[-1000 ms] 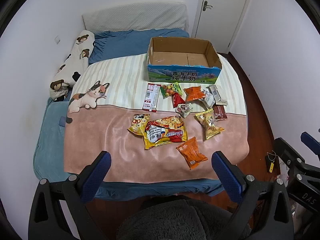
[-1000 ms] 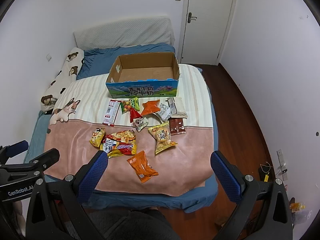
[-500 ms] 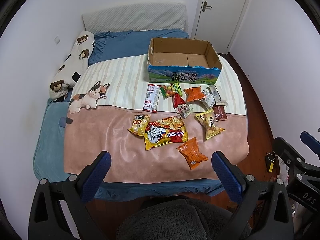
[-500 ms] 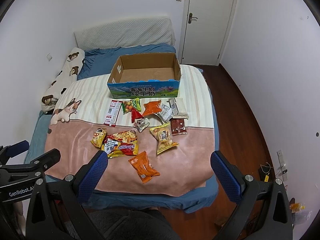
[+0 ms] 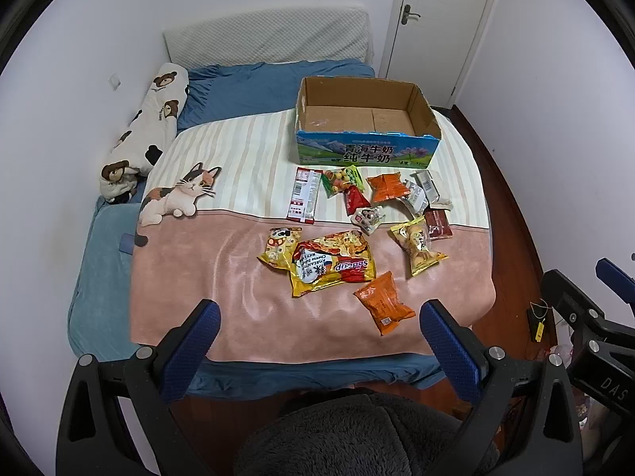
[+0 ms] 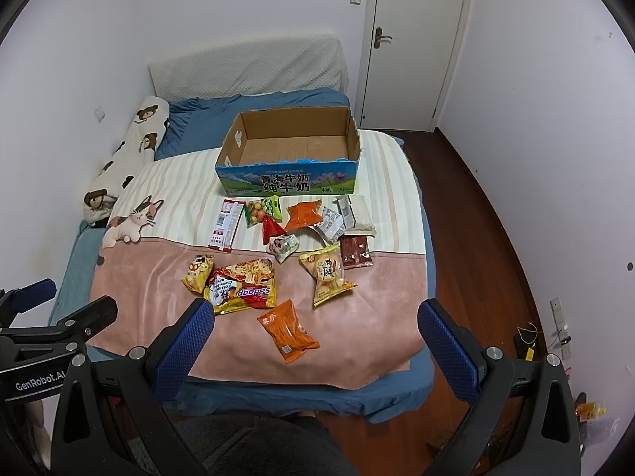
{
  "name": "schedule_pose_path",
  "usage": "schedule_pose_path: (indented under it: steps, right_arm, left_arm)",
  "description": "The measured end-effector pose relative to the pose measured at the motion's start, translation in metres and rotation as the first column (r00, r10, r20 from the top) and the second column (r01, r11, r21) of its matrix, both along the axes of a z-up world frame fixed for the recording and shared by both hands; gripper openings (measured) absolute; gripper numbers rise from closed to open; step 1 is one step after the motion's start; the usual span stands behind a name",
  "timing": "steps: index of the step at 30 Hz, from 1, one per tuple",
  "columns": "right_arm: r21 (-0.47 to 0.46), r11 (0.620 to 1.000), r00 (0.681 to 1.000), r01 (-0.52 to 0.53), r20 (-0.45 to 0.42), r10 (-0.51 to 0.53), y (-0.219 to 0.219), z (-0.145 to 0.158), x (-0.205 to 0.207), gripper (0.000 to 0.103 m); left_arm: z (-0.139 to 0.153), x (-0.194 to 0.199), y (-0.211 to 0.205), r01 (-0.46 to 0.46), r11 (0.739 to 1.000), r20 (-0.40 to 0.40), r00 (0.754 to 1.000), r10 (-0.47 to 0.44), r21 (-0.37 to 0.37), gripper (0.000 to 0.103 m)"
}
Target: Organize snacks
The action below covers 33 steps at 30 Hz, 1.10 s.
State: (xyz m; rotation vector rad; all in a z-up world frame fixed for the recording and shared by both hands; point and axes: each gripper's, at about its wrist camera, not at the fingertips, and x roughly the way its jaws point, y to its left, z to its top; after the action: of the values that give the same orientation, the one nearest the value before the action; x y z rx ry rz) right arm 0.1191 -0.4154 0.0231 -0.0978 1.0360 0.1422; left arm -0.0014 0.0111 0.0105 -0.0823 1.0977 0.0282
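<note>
Several snack packets lie scattered on the bed's blanket (image 5: 222, 293): an orange packet (image 5: 383, 303) nearest me, a big yellow-red noodle pack (image 5: 333, 263), a yellow biscuit bag (image 5: 416, 246), a red-white strip pack (image 5: 304, 195). An empty open cardboard box (image 5: 367, 121) with a blue printed front stands behind them. My left gripper (image 5: 317, 327) is open and empty, held back over the foot of the bed. My right gripper (image 6: 315, 329) is open and empty, also short of the packets; the orange packet (image 6: 287, 331) shows between its fingers and the box (image 6: 291, 148) beyond.
A bear-print bolster (image 5: 143, 135) lies along the left wall. A grey headboard cushion (image 5: 270, 37) and a closed white door (image 5: 436, 20) are at the back. Wooden floor (image 6: 468, 238) runs along the bed's right side. The other gripper (image 5: 587, 329) shows at the right edge.
Both grippers have drifted slightly; the right wrist view has shifted a little so the bed sits further right. Nothing on the bed has moved.
</note>
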Motion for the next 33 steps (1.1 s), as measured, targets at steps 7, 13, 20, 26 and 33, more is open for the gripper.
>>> schedule_pose_path:
  steps: [7, 13, 20, 26, 33]
  right_arm:
    - [0.002, 1.0, 1.0, 0.001, 0.0, -0.001, 0.0009, 0.0016, -0.0005, 0.103]
    - [0.004, 1.0, 1.0, -0.002, 0.0, 0.002, 0.001, 0.0021, -0.0002, 0.103]
    - [0.003, 1.0, 1.0, -0.001, 0.009, 0.001, 0.0006, 0.0034, -0.0029, 0.103]
    - [0.002, 1.0, 1.0, -0.001, 0.01, 0.001, 0.0004, 0.0044, -0.0029, 0.103]
    - [0.003, 1.0, 1.0, 0.0, 0.012, 0.0, -0.0013, 0.005, -0.0032, 0.103]
  left_arm:
    - [0.0042, -0.004, 0.0047, -0.001, 1.0, 0.005, 1.0, 0.001, -0.002, 0.103]
    - [0.0059, -0.0058, 0.0047, -0.001, 1.0, 0.005, 1.0, 0.001, -0.006, 0.103]
    - [0.0059, -0.0056, 0.0047, 0.0, 1.0, 0.005, 1.0, 0.0, -0.006, 0.103]
    - [0.0068, -0.0057, 0.0044, 0.004, 1.0, 0.007, 1.0, -0.004, -0.007, 0.103]
    - [0.0089, -0.0053, 0.0011, 0.003, 1.0, 0.008, 1.0, -0.003, -0.01, 0.103]
